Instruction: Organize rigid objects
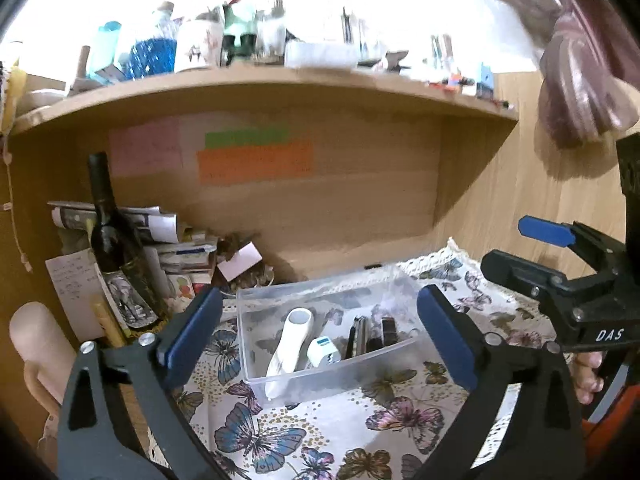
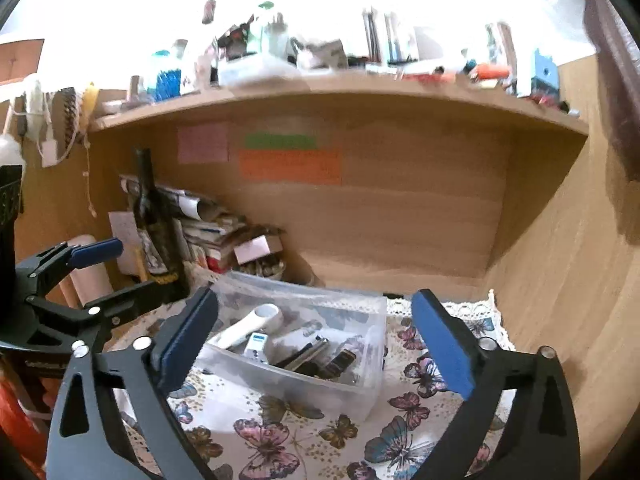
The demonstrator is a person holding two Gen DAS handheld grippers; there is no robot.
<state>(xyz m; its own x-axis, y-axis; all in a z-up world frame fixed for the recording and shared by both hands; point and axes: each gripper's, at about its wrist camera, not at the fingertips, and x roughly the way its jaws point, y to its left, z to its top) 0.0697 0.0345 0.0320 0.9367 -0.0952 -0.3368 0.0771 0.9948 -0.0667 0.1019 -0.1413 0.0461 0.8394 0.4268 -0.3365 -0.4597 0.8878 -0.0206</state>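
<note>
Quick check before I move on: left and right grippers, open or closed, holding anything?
Left gripper: open, holding nothing, above the clear bin.
Right gripper: open, holding nothing.

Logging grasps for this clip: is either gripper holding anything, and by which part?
Nothing is held: left gripper and right gripper are both open above the clear bin.

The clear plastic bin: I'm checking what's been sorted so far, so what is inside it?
Inside the clear plastic bin lie a white handheld device, a small white charger block and several dark flat items. What lies beneath those dark pieces cannot be made out.
</note>
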